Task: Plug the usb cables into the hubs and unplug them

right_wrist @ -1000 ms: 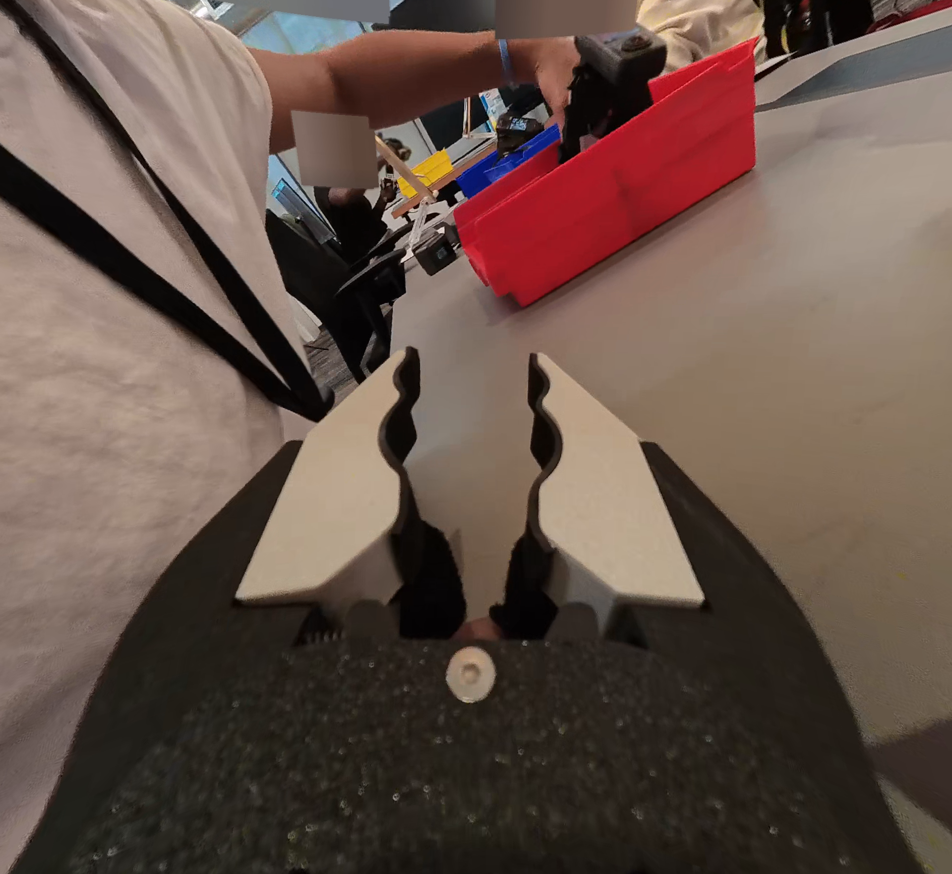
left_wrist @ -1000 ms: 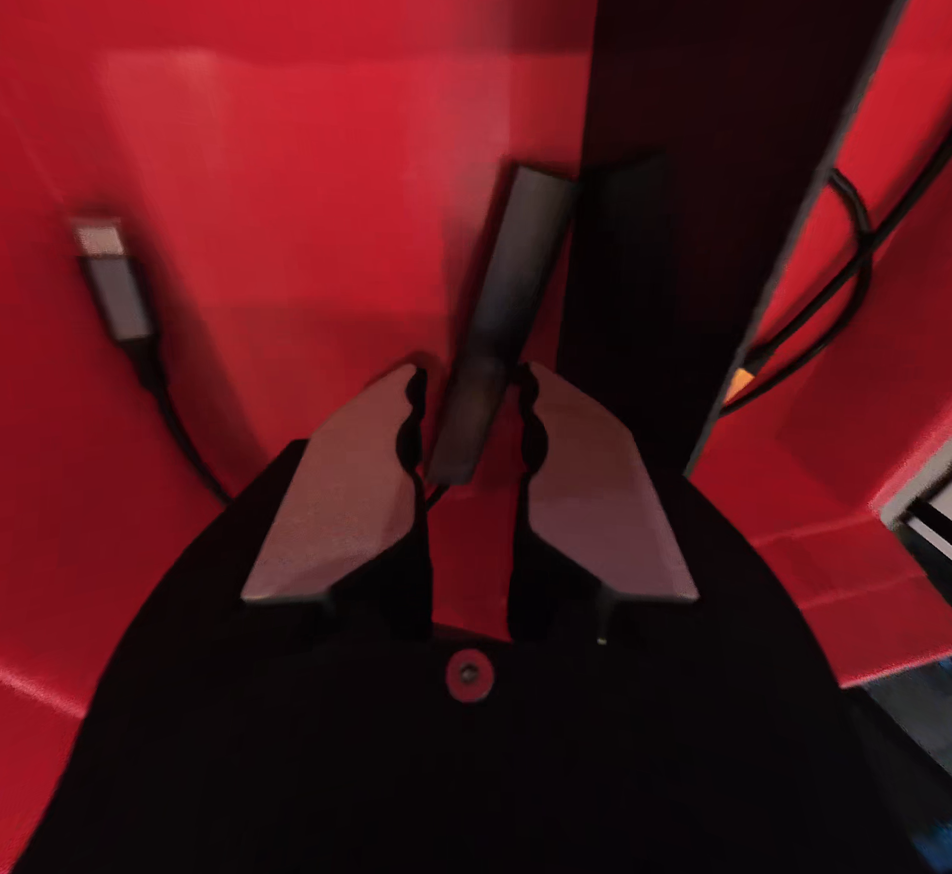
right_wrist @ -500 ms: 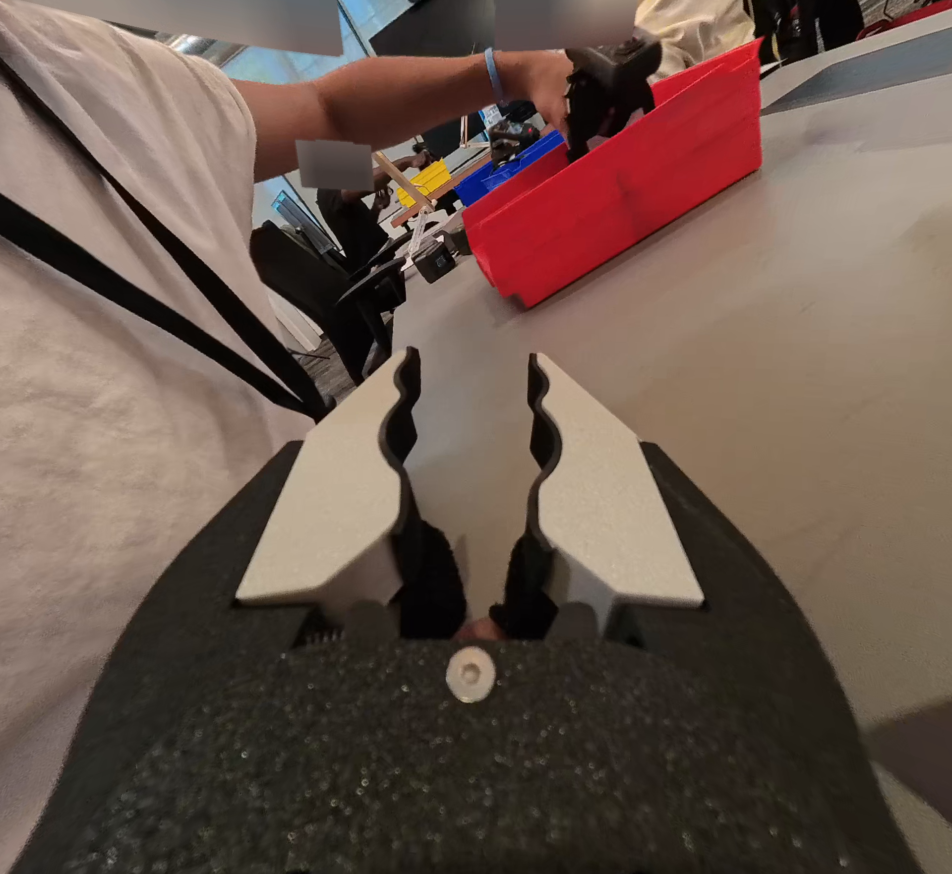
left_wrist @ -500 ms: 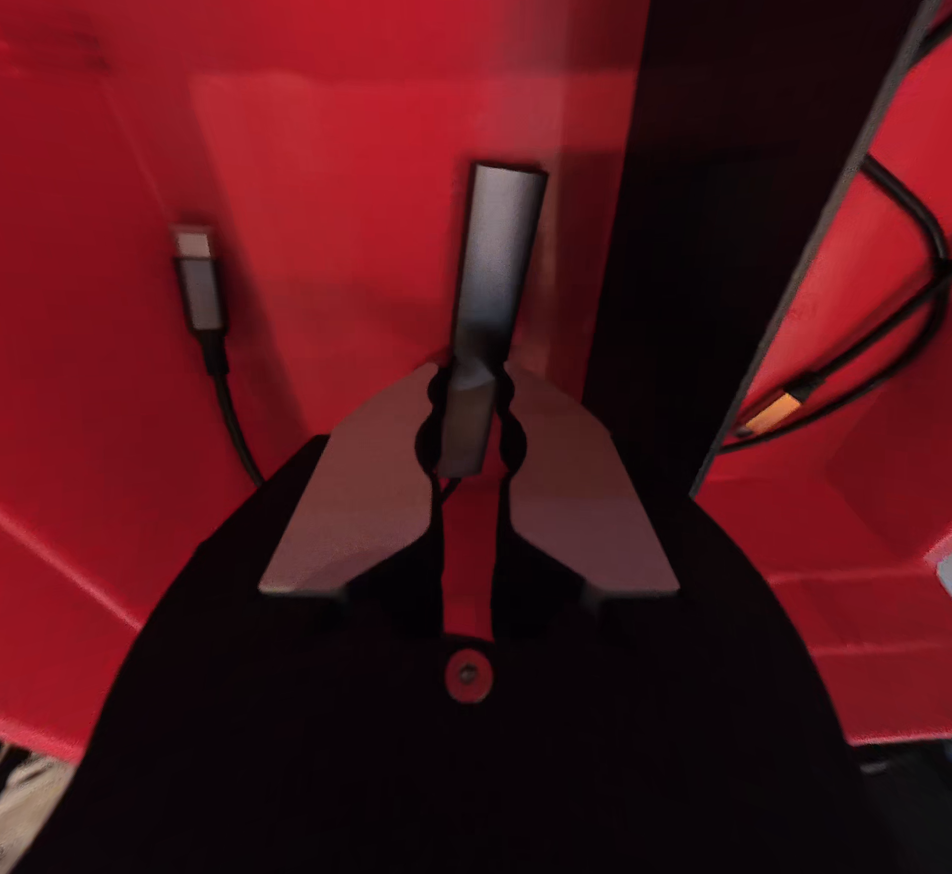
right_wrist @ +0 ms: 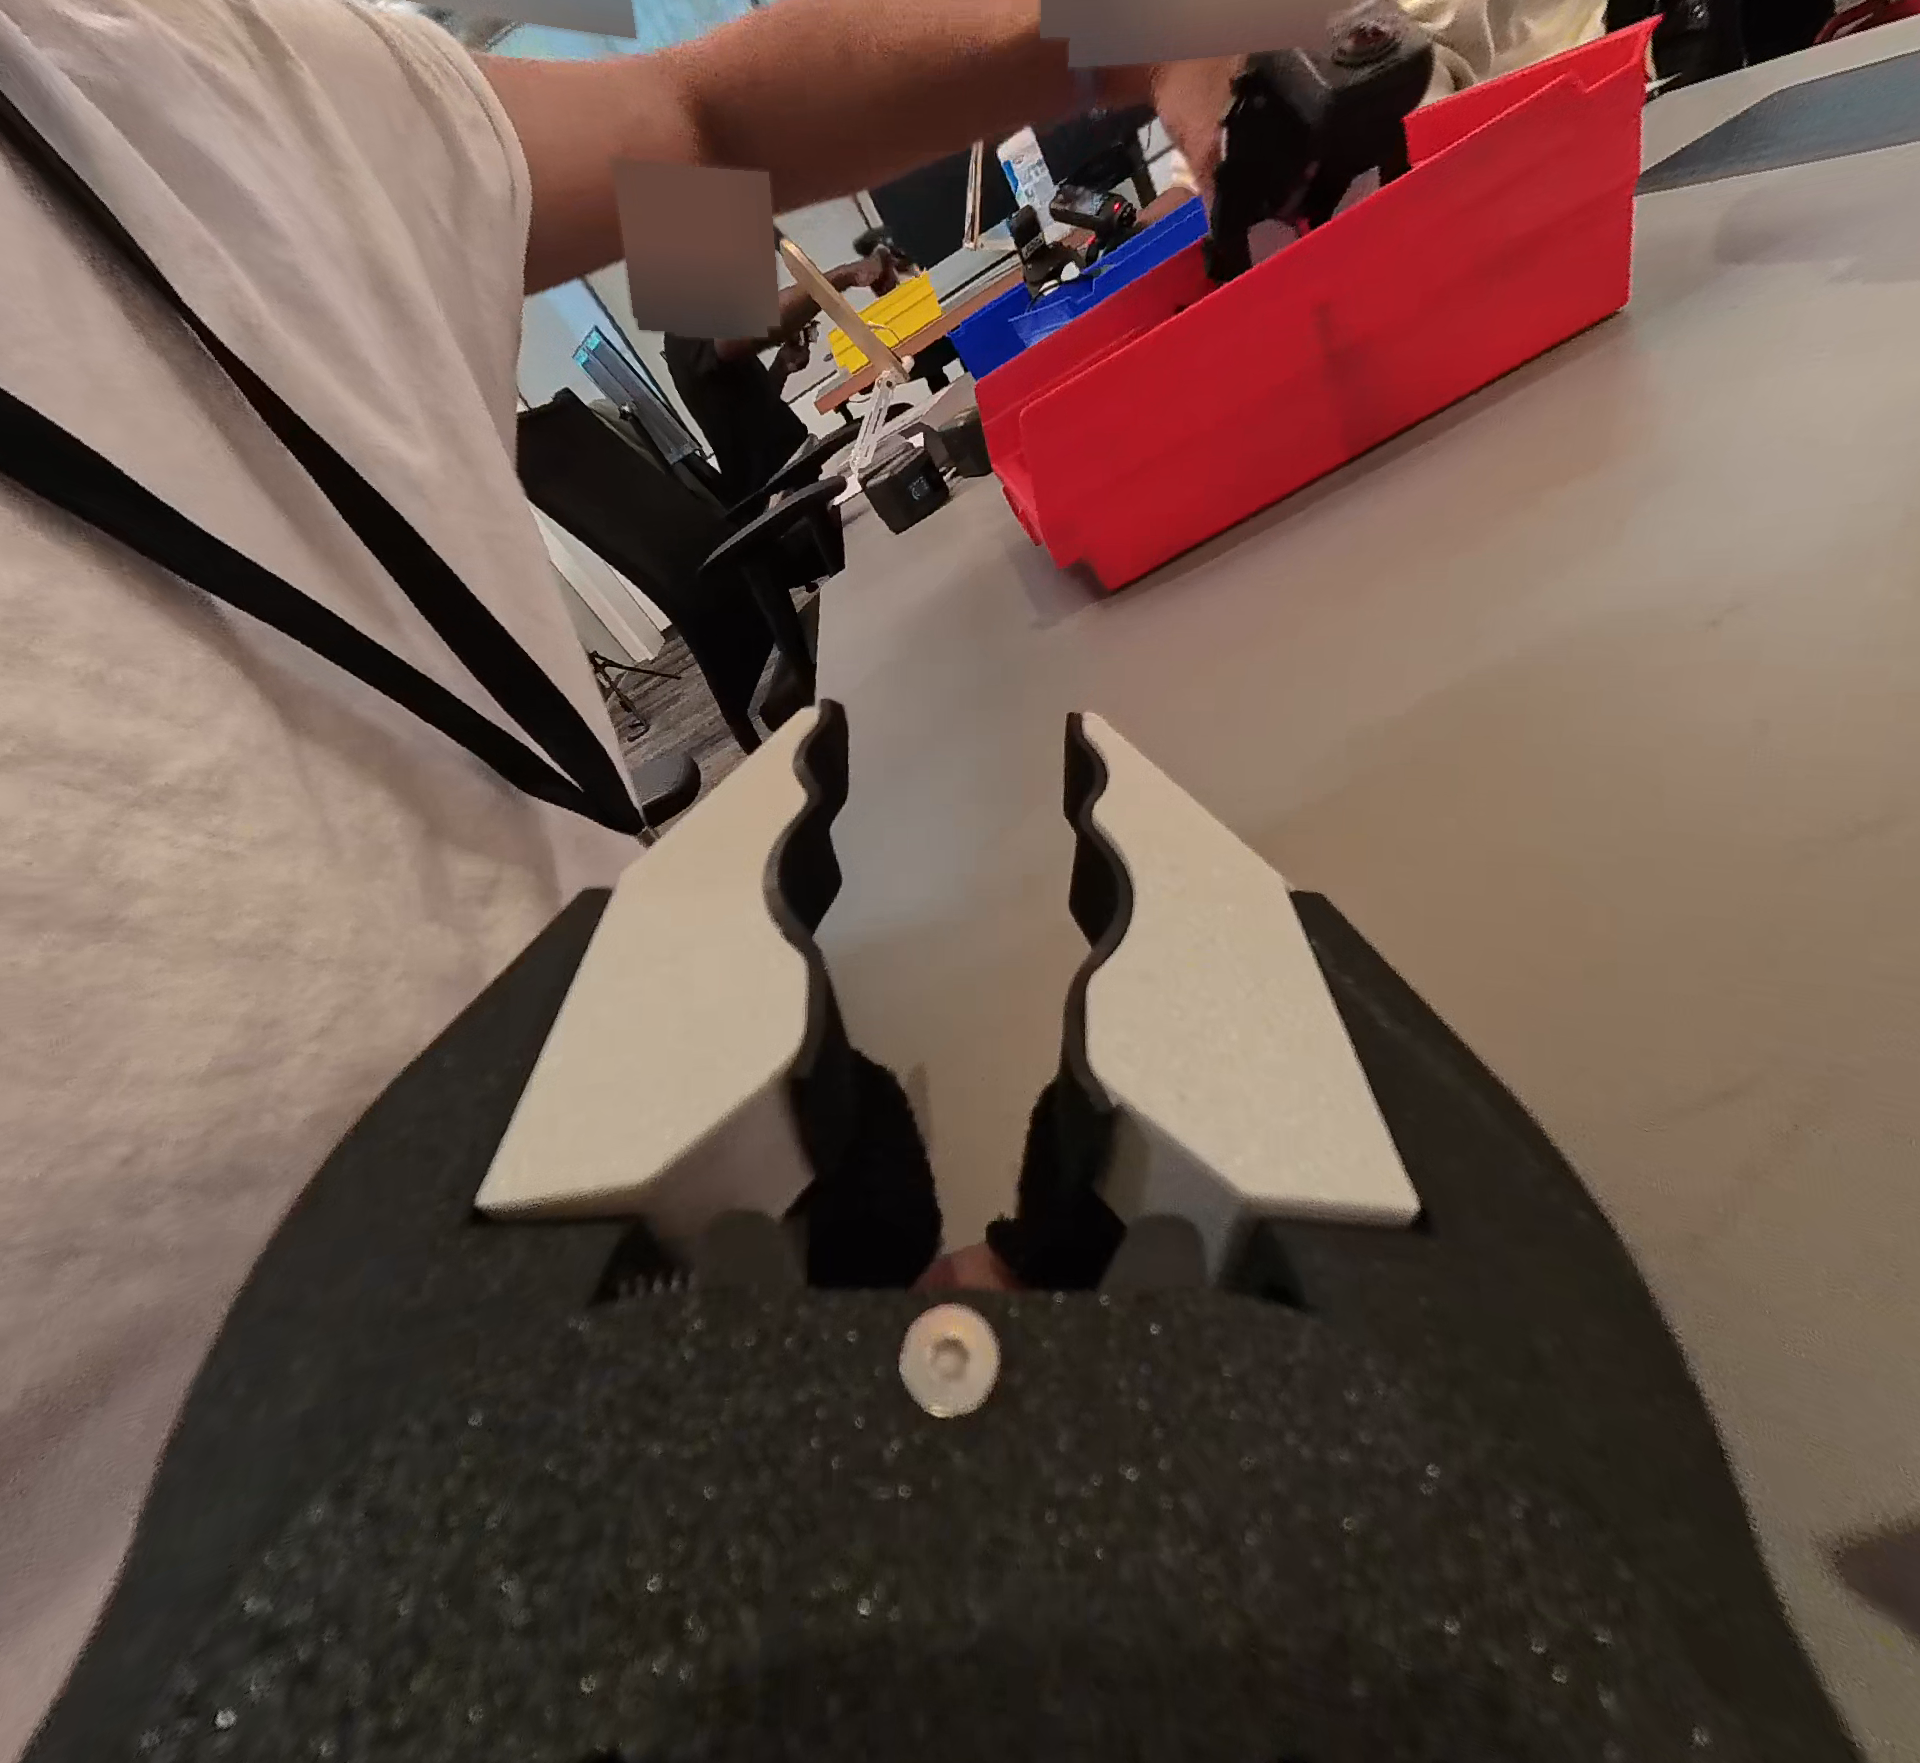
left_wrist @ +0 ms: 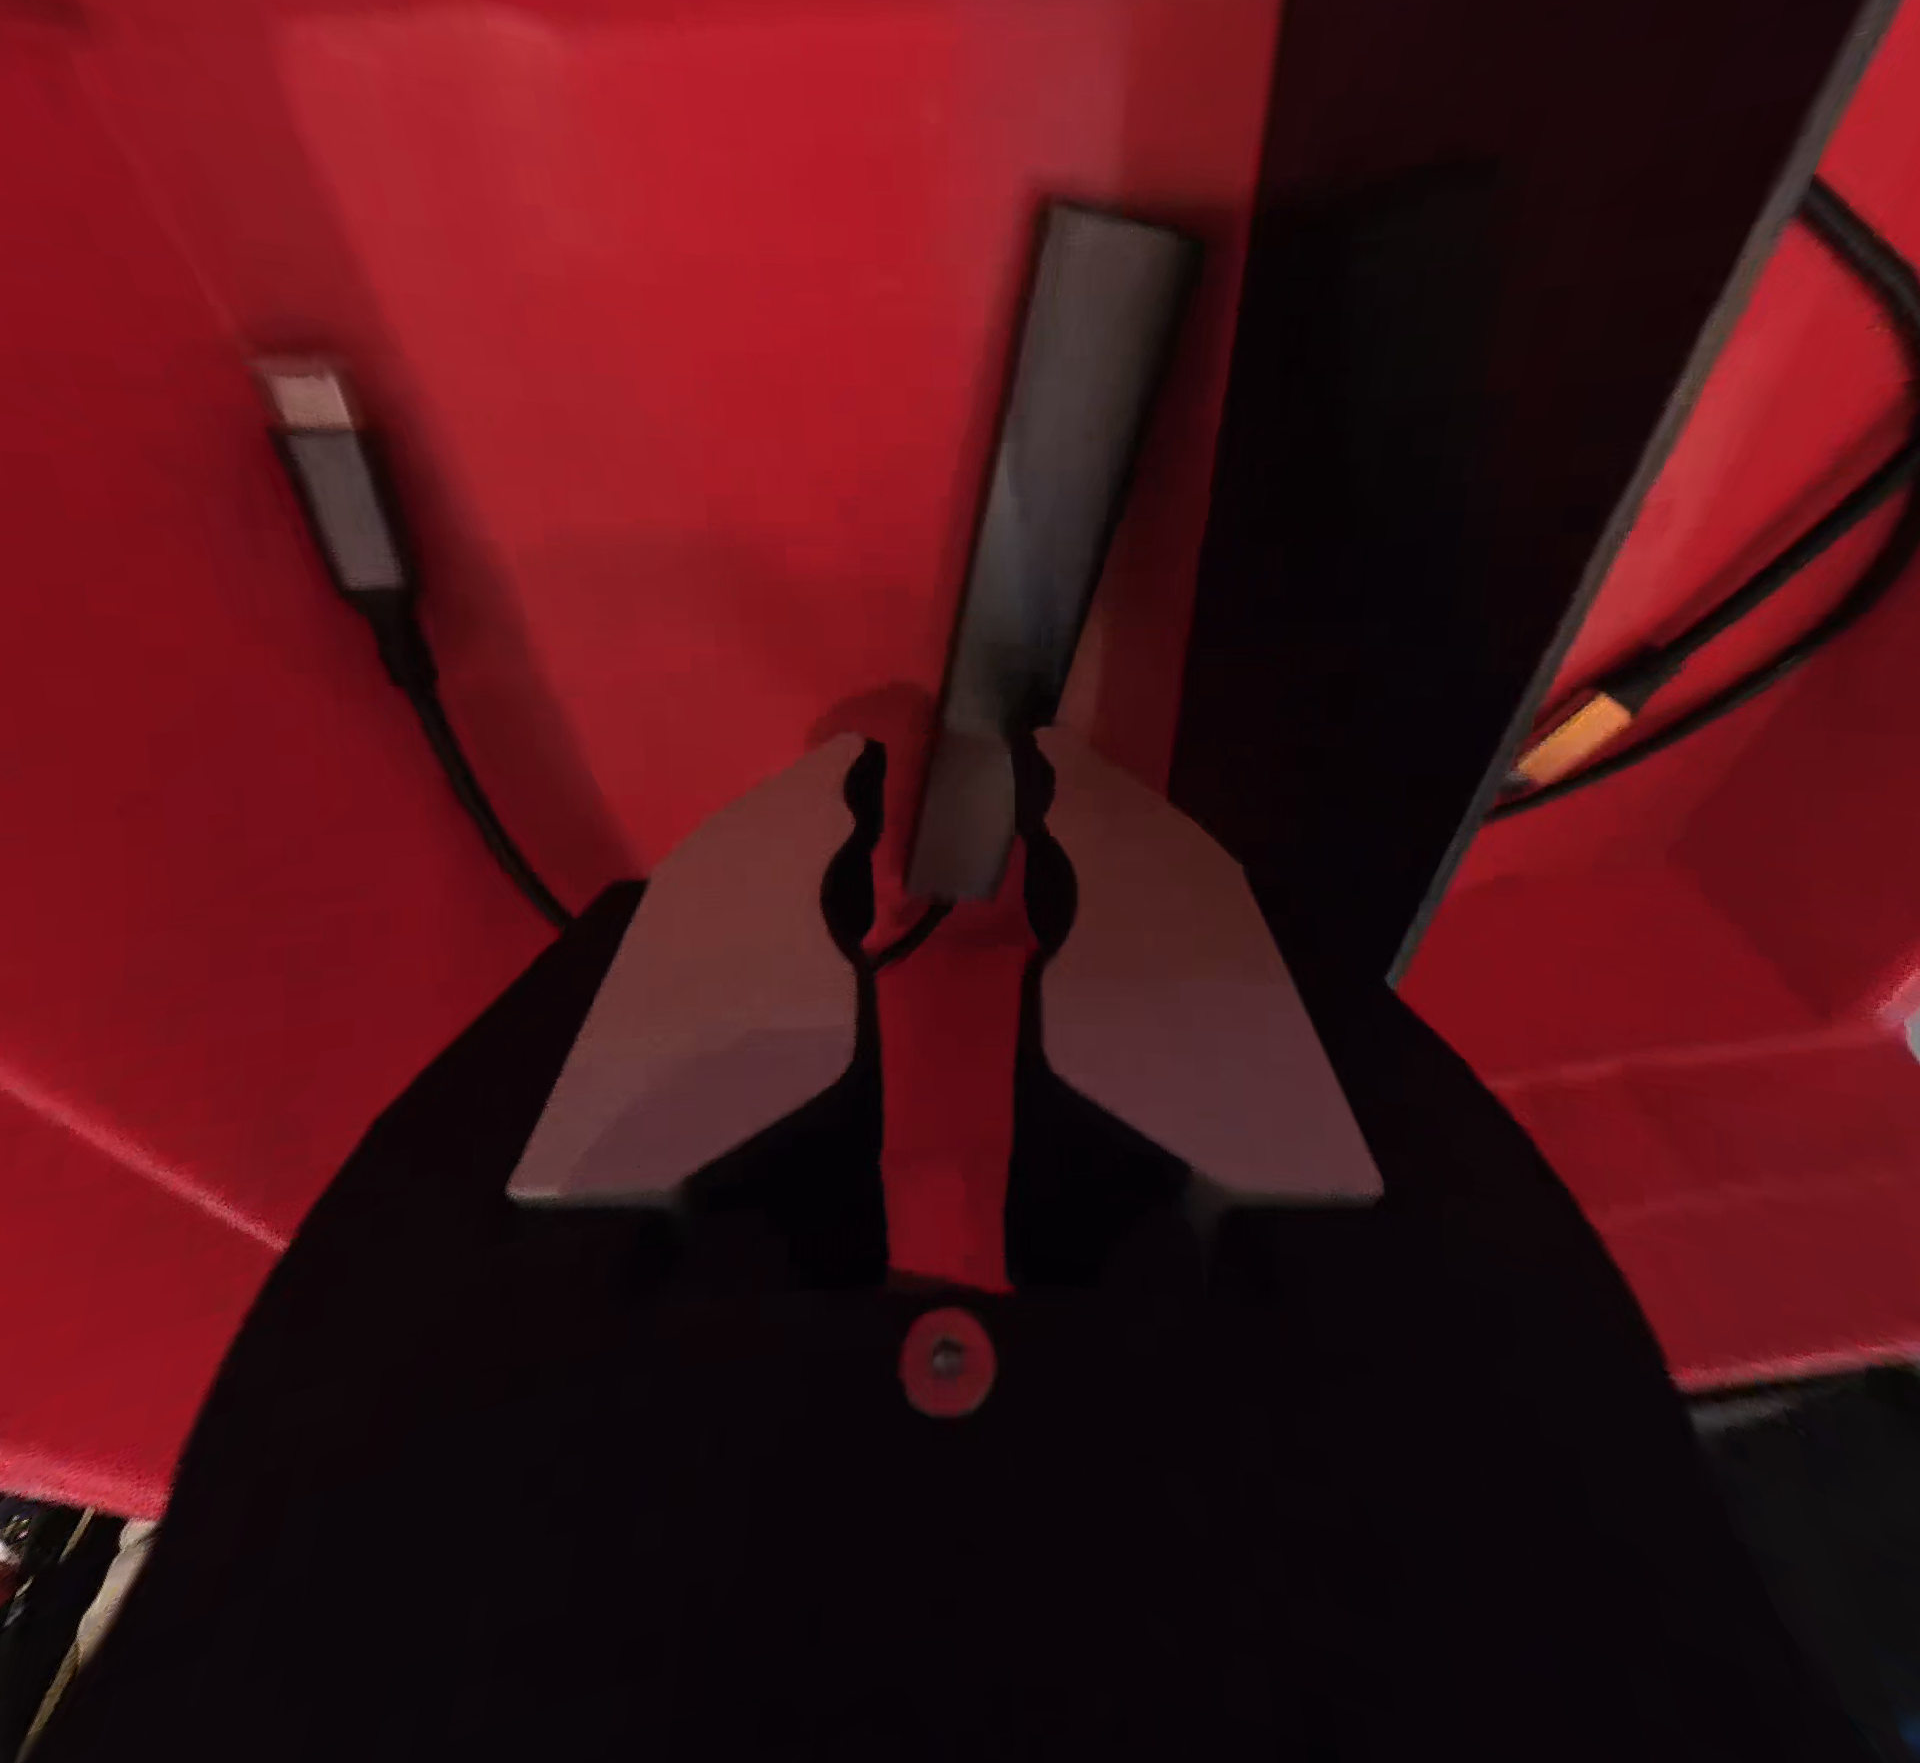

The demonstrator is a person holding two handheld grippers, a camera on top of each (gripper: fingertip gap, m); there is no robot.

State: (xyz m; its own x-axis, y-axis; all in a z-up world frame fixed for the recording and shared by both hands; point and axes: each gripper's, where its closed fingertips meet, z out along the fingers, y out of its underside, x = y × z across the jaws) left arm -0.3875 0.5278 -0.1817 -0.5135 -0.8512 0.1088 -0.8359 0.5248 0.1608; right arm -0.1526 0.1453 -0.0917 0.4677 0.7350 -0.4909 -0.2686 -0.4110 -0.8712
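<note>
In the left wrist view my left gripper (left_wrist: 951, 757) is inside a red bin (left_wrist: 675, 207). It is shut on the near end of a slim grey bar-shaped adapter (left_wrist: 1070, 487), which sticks out forward and leans slightly right. The adapter's thin black cable runs to a grey plug (left_wrist: 332, 477) lying at the left of the bin. My right gripper (right_wrist: 951, 726) is open and empty, low over a grey table (right_wrist: 1455, 778). The right wrist view shows the red bin (right_wrist: 1351, 383) farther off, with the left gripper (right_wrist: 1309, 144) reaching into it.
A black divider (left_wrist: 1455, 363) stands just right of the adapter. Beyond it lies a black cable with an orange plug (left_wrist: 1569, 747). A person in a light shirt (right_wrist: 260, 674) fills the left of the right wrist view. A blue bin (right_wrist: 1070, 300) sits behind the red one. Left tips to right tips: about 45 cm. The grey plug (left_wrist: 332, 477) is about 8 cm from my left fingertips and 45 cm from my right.
My left gripper has shut on the grey adapter, which now leans slightly right. The right gripper has barely moved.
</note>
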